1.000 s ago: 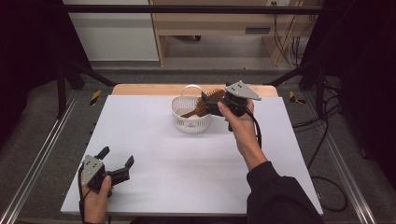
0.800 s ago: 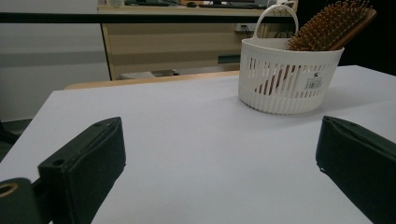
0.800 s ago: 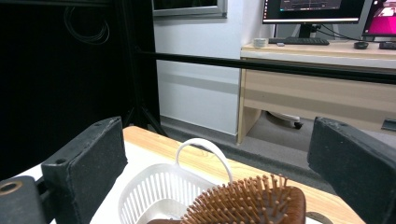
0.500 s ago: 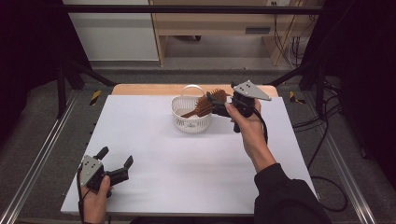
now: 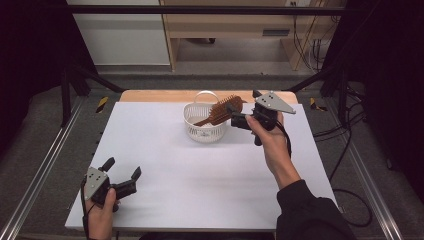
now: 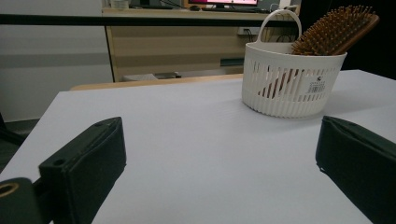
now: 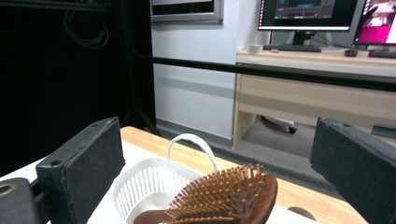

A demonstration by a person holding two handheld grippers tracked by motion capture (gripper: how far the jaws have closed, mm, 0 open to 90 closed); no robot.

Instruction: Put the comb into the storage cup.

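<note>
Brown wooden hairbrush [image 5: 224,109], white slatted basket [image 5: 204,127], white tabletop [image 5: 200,175], black-jawed grippers with grey plates.

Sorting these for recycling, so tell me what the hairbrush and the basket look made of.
Hairbrush: looks like wood with a smooth, faintly glossy brown finish; the bristle pins look wooden too, though they could be bamboo or plastic. Basket: looks like moulded white plastic with a matte finish, going by its thin, even slats, the one-piece loop handle and the label stuck on its wall.

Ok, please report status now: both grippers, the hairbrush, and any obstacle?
Left gripper open, low at near table corner. Right gripper open, beside the basket. Hairbrush in basket, head leaning over the rim. No obstacle seen.
</note>
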